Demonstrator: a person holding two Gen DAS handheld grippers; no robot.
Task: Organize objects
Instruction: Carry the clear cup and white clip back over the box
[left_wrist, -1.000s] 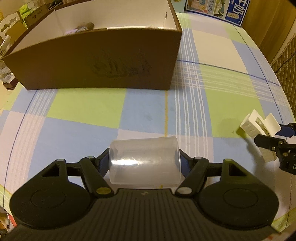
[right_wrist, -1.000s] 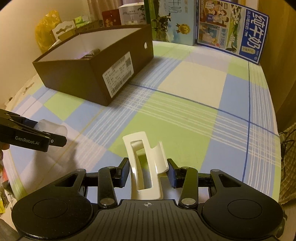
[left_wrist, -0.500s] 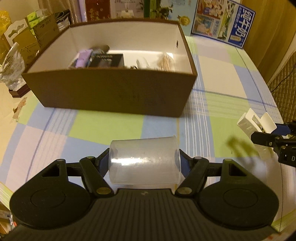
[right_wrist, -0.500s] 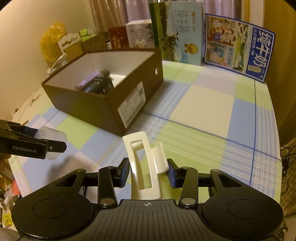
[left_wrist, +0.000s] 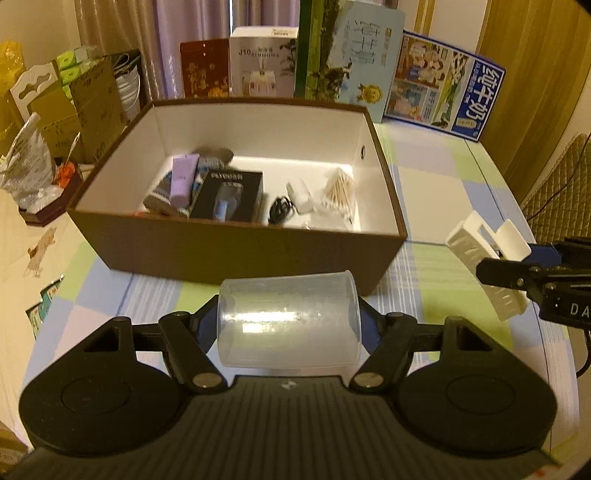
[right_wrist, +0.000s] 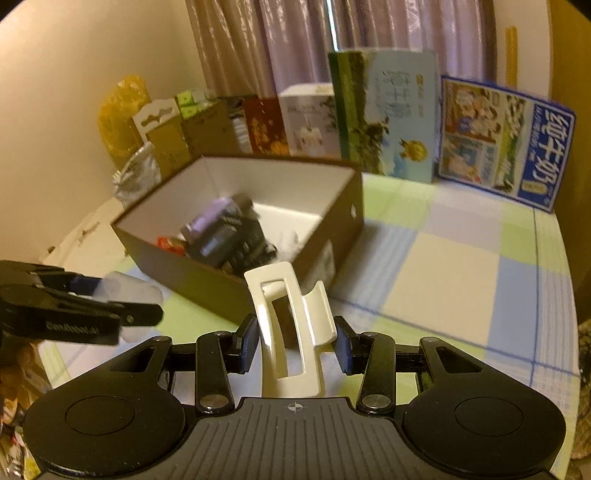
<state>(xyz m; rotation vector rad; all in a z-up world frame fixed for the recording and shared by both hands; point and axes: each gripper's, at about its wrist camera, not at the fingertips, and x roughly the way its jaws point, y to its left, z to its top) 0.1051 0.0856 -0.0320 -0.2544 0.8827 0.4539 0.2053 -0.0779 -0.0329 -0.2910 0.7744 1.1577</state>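
My left gripper (left_wrist: 288, 323) is shut on a clear plastic cup (left_wrist: 286, 321) lying sideways between its pads, held above the table in front of the brown box (left_wrist: 236, 254). My right gripper (right_wrist: 295, 343) is shut on a white hair claw clip (right_wrist: 291, 325), which stands upright between the pads. In the left wrist view the clip (left_wrist: 487, 254) and the right gripper (left_wrist: 517, 277) show at the right edge. In the right wrist view the cup (right_wrist: 133, 291) and the left gripper (right_wrist: 140, 314) show at the left. The open box (right_wrist: 332, 236) holds several small items.
Inside the box lie a purple tube (left_wrist: 183, 181), a black carton (left_wrist: 229, 199), a dark cable (left_wrist: 279, 208) and cotton swabs (left_wrist: 338, 192). Printed cartons (left_wrist: 347, 55) and a blue milk carton (left_wrist: 443, 96) stand behind it. A checked cloth (right_wrist: 443, 273) covers the table.
Both grippers have risen with their loads still held. The views now look over the box's front wall into its inside, and the cartons behind have come into view.
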